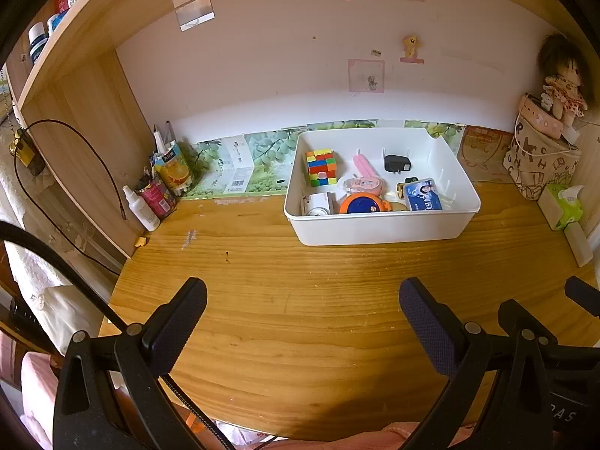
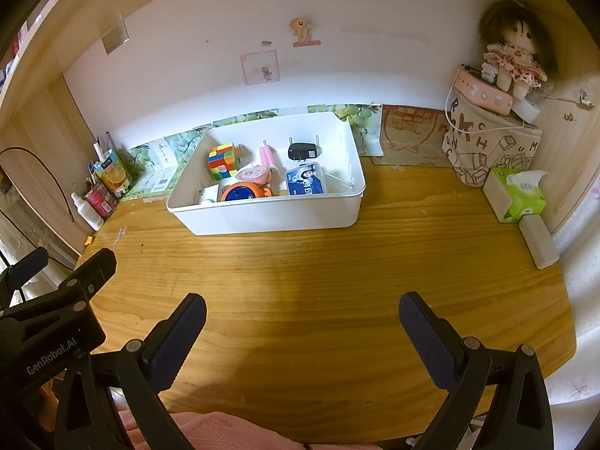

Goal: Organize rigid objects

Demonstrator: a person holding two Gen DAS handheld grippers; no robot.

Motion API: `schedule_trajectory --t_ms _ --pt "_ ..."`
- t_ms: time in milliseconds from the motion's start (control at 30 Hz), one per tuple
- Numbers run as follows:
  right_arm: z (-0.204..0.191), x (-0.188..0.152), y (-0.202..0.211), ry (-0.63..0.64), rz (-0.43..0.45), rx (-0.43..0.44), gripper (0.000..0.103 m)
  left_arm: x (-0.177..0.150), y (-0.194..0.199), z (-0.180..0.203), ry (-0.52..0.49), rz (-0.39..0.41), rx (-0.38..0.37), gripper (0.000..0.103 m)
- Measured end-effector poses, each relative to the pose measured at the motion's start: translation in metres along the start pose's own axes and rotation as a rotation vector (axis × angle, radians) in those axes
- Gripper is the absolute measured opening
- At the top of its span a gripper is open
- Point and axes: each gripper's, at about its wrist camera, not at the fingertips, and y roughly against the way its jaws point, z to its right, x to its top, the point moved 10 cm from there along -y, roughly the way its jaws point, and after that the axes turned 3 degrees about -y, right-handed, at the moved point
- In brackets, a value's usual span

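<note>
A white plastic bin [image 1: 375, 230] [image 2: 270, 215] stands at the back of the wooden desk. Inside lie a colour cube [image 1: 321, 167] [image 2: 224, 160], a black plug adapter [image 1: 396, 163] [image 2: 302, 151], a pink item [image 1: 363, 183] [image 2: 255, 174], an orange and blue round item [image 1: 362, 204] [image 2: 242, 192], a blue packet [image 1: 423, 195] [image 2: 305, 180] and a small white box [image 1: 318, 204]. My left gripper [image 1: 302, 292] hangs open over the bare desk front, well short of the bin. My right gripper [image 2: 302, 307] is open too, beside it, holding nothing.
Bottles and tubes [image 1: 157, 191] [image 2: 99, 191] crowd the back left corner. A printed fabric bag [image 2: 487, 142] with a doll [image 2: 513, 56] on top, a tissue pack [image 2: 519, 195] and a white block [image 2: 538, 242] line the right side. Pink cloth [image 2: 225, 431] shows below the desk edge.
</note>
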Motion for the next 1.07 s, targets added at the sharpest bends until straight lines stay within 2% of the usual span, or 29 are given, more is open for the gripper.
schedule_trajectory --t_ms 1067 --pt "-0.0052 -0.0027 -0.0065 0.001 -0.038 -0.024 0.103 -0.0011 -0.0089 0.0011 0.005 -0.029 -0.013 0.102"
